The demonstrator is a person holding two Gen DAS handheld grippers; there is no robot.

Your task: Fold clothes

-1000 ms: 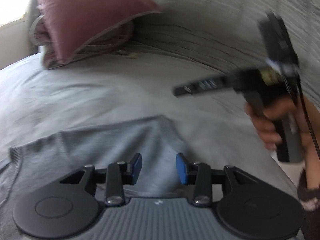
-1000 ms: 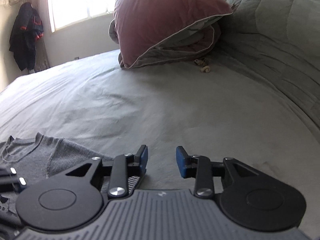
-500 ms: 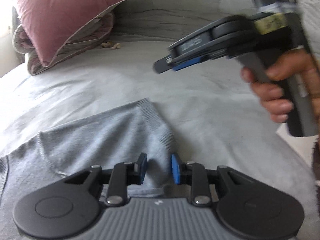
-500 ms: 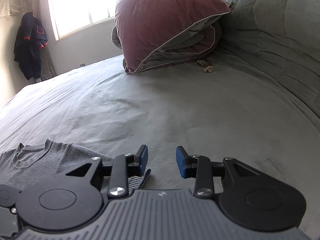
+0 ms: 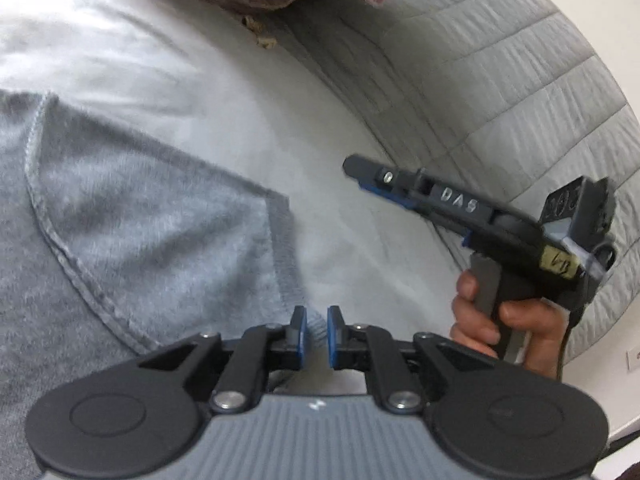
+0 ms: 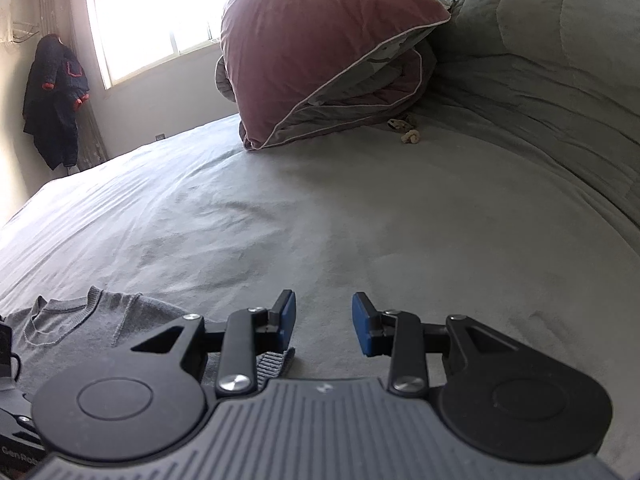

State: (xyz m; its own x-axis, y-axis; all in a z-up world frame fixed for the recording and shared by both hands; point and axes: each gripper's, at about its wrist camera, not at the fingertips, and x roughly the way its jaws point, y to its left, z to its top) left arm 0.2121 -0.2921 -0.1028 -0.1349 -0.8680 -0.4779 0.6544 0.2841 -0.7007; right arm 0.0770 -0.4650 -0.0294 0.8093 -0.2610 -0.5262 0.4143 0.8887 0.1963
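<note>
A grey knit sweater (image 5: 140, 220) lies flat on the bed; its neckline shows in the right wrist view (image 6: 80, 328). My left gripper (image 5: 317, 334) sits at the corner of the ribbed hem. Its jaws are closing, and the fabric fills the narrow gap between the blue pads. My right gripper (image 6: 323, 326) hovers open over bare sheet just right of the sweater's edge, with nothing between its fingers. In the left wrist view it appears side-on (image 5: 356, 172), held by a hand (image 5: 492, 320).
A dusty-pink pillow (image 6: 320, 40) leans on a folded grey quilt (image 6: 540, 60) at the head of the bed. A small beige object (image 6: 408, 134) lies beside it. A dark jacket (image 6: 56, 96) hangs by the window (image 6: 160, 8). Grey sheet (image 6: 320, 220) stretches ahead.
The left gripper rolled and dropped onto the sweater's hem corner, and its jaws narrowed around the fabric. The right gripper stayed where it was, still open.
</note>
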